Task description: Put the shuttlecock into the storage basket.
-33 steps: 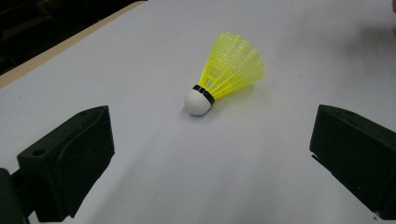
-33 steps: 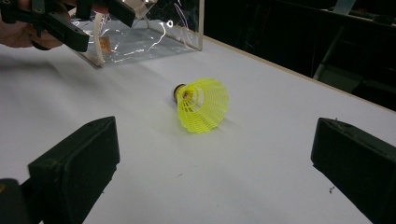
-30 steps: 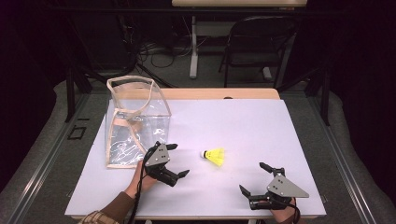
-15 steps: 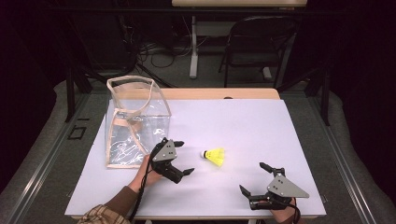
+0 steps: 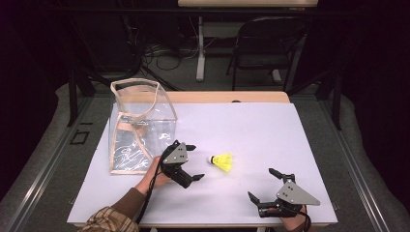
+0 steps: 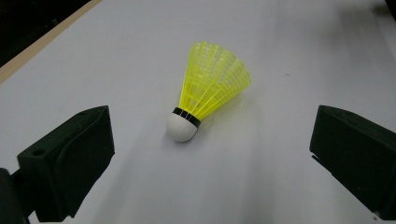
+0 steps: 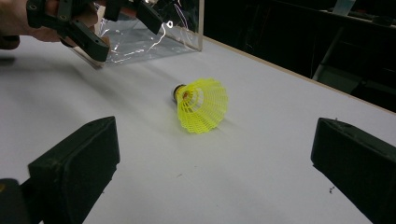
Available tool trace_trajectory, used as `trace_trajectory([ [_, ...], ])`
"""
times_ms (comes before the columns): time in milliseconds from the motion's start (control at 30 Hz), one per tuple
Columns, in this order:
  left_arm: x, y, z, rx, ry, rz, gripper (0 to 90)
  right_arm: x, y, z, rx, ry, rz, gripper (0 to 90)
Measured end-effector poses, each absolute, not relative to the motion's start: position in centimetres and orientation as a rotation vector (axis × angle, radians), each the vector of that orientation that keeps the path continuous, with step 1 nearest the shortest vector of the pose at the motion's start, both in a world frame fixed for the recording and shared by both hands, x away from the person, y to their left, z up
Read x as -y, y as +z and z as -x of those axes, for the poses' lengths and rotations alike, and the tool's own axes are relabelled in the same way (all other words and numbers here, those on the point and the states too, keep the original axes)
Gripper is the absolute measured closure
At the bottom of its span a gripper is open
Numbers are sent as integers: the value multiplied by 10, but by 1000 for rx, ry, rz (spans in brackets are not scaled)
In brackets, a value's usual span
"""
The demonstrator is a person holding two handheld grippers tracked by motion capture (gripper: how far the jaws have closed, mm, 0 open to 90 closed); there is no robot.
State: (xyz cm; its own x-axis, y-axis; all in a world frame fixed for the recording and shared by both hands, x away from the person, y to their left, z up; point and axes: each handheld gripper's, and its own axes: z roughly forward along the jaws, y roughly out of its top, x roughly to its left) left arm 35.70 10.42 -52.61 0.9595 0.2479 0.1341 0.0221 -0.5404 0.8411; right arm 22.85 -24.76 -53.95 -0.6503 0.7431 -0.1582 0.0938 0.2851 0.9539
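Note:
A yellow shuttlecock (image 5: 222, 161) with a white cork tip lies on its side on the white table (image 5: 251, 130). Its cork points toward my left gripper (image 5: 194, 162), which is open just left of it, the jaws apart from it. In the left gripper view the shuttlecock (image 6: 209, 91) lies ahead between the wide-open jaws. My right gripper (image 5: 263, 184) rests open near the front right edge. In the right gripper view the shuttlecock (image 7: 201, 104) shows its open skirt, with the left gripper (image 7: 120, 35) beyond it.
A clear plastic bag (image 5: 138, 126) with beige trim stands open at the table's left, just behind my left hand; it also shows in the right gripper view (image 7: 154, 32). A wooden table edge (image 5: 232, 97) runs along the back. A dark chair (image 5: 263, 43) stands beyond.
My left gripper has moved right, closer to the shuttlecock. The right gripper and the shuttlecock have stayed put.

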Motion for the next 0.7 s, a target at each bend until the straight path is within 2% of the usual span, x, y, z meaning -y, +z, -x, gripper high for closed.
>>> trace_trajectory([
  [700, -83, -522, -378, -72, 270, -2221, 0, 248, -540, -228, -1954, 1394, -759, 7],
])
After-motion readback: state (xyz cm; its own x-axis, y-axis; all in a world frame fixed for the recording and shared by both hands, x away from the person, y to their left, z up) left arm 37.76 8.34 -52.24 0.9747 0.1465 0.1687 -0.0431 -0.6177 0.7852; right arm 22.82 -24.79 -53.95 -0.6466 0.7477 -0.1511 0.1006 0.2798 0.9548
